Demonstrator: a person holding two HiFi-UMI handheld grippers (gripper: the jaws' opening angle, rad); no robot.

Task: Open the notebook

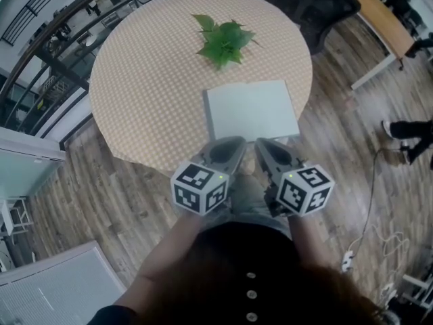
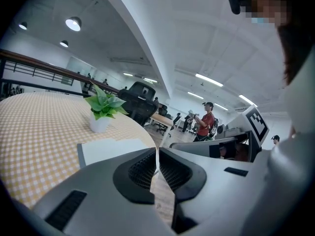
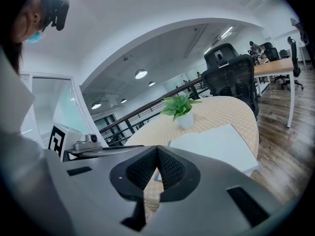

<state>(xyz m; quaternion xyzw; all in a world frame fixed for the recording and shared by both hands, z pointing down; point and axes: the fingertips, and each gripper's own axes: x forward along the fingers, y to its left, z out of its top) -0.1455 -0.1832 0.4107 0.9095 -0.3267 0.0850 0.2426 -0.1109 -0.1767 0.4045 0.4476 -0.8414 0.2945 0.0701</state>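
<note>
Bench (image 1: 135,93), round: wide bare cloth left of the notebook (image 1: 252,110), narrower strip to its right. Obstacle: potted plant (image 1: 223,42), just beyond its far edge. Near edge: left gripper (image 1: 233,145) and right gripper (image 1: 264,145), jaws together, side by side.

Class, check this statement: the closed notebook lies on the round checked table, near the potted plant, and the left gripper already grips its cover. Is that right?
Not quite. The left gripper grips nothing: the left gripper view shows its jaws together with nothing between them. The rest holds: the closed notebook lies on the round checked table, near the potted plant.
</note>
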